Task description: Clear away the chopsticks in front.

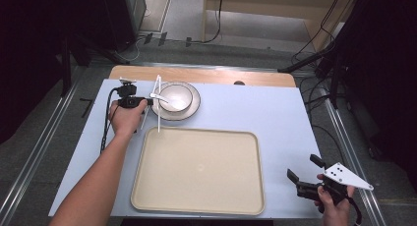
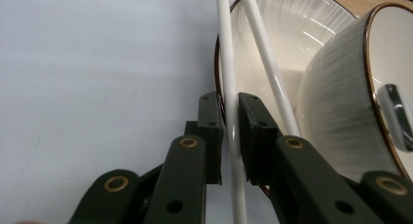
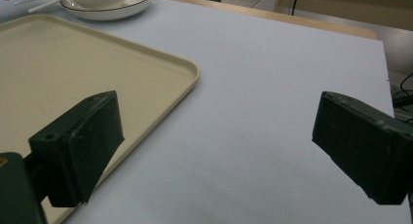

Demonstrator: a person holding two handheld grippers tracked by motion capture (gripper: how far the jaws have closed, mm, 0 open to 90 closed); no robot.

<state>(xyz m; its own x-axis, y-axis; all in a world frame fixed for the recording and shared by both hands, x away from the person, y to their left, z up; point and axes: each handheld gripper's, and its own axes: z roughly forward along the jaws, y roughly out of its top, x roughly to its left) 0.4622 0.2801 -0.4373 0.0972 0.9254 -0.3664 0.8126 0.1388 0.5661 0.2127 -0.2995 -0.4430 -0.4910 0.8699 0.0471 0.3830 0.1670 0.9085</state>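
L gripper [image 2: 230, 136]: jaws pressed together on one white chopstick [image 2: 227, 63], pinched close to the plate [image 2: 292, 19] rim. A second chopstick [image 2: 265, 58] runs just beside the first, outside the jaws, leaning over the plate rim. Judgement: the grip sits where the stick stands clear of the tabletop, propped on the rim, so the pads can get round it.

High view: L gripper [image 1: 142, 102] at the plate's left edge; chopsticks [image 1: 158, 103] cross that edge, one end reaching toward the tray [image 1: 147, 196]. Bowl [image 1: 175, 97] sits on the plate; a spoon [image 2: 397, 117] rests inside the bowl. Tray lies bare at table centre, near the person. Judgement: prob. the destination for the tableware, hence its place between both hands.

R gripper [image 1: 306, 173]: jaws spread wide, nothing between them, held low at the tray's right corner, well apart from the plate. Judgement: parked, waiting its turn.

Count: chopsticks 2, bowl 1, plate 1, spoon 1, tray 1, grippers 2.

Table [image 1: 255, 108] has a pale blue-grey cover.
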